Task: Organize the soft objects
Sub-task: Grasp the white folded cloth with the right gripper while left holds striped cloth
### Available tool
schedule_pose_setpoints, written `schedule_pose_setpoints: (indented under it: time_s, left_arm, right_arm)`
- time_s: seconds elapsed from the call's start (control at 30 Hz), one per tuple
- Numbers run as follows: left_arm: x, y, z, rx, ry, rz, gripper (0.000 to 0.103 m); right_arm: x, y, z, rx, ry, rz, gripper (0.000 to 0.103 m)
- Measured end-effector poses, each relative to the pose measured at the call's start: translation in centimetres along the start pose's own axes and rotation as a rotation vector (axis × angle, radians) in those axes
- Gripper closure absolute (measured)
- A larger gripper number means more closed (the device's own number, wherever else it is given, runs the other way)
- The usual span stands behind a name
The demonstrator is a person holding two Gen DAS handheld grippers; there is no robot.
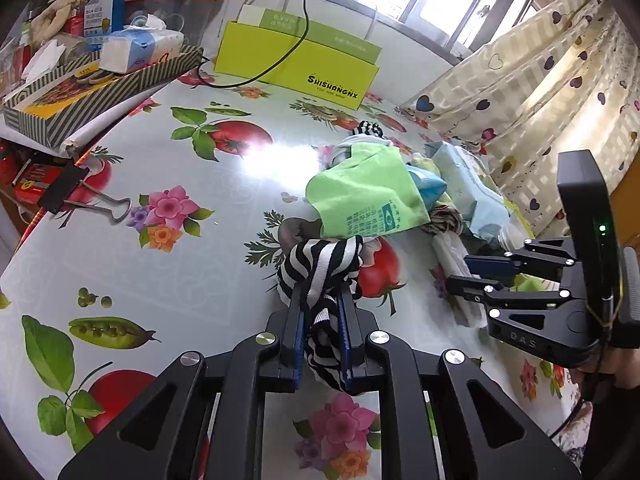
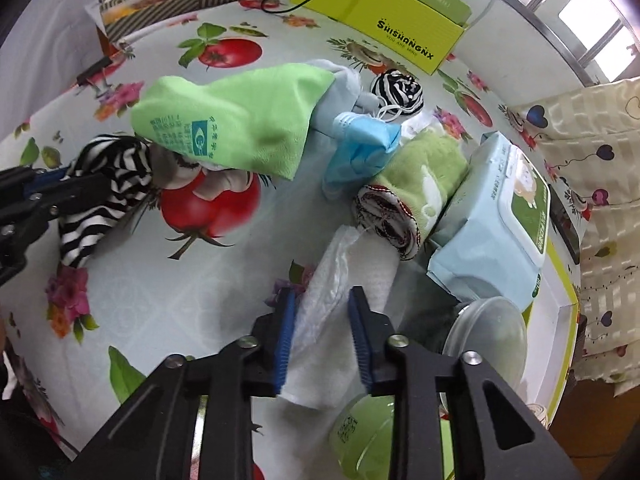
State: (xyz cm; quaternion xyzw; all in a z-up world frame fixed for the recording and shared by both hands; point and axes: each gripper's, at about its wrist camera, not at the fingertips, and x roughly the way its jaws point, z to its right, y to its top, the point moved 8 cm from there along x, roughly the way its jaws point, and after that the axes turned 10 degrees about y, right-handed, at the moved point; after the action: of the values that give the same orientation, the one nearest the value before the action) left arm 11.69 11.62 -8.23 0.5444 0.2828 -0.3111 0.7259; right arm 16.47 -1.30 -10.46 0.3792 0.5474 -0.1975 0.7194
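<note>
Left wrist view: my left hand-held gripper [image 1: 323,312] is pinched tight on a black-and-white striped cloth [image 1: 324,268], the fabric bunched between the blue pads and spilling out past the fingertips onto the worktop [image 1: 160,264] with its printed flowers and tomatoes. Just beyond it lies a light green cloth [image 1: 364,196] with printed text, one corner draped over the striped cloth. My right hand-held gripper [image 2: 322,320] shows at the right edge of this view, low over the heap.

In the right wrist view, its blue pads are closed in against a white folded tissue or cloth [image 2: 332,300] that lies between them on the worktop; the pads touch its sides. Ahead of it sit a rolled green towel [image 2: 424,184] with a patterned end, a blue face mask [image 2: 360,148], and a pale blue wet-wipe pack [image 2: 492,216] leaning against the towel. A second striped bundle [image 2: 398,90] rests farther back, near a yellow-green box [image 2: 384,12].
</note>
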Motion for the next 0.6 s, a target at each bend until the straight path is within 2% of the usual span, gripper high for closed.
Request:
schedule_pose_setpoints:
  time_s: [0.03,0.2,0.33,0.6]
  left_arm:
    - [-0.1,0.0,0.1,0.002,-0.004,0.002,0.089]
    - [-1.0,0.2,0.1,0.005,-0.016,0.021,0.089]
    - [-1.8,0.5,0.1,0.005,-0.017,0.039,0.089]
    - [-3.7,1.3,1.5,0.034,-0.018,0.091,0.089]
  right_arm:
    - [0.0,0.1,-0.1,0.0,0.004,0.003,0.092]
    - [-0.8,0.2,-0.8,0.002,0.024,0.068,0.094]
    - [-2.9,0.5,-1.1,0.022,0.059,0.173,0.095]
    - [-8.7,0.2,-3.1,0.044,0.208,0.421,0.095]
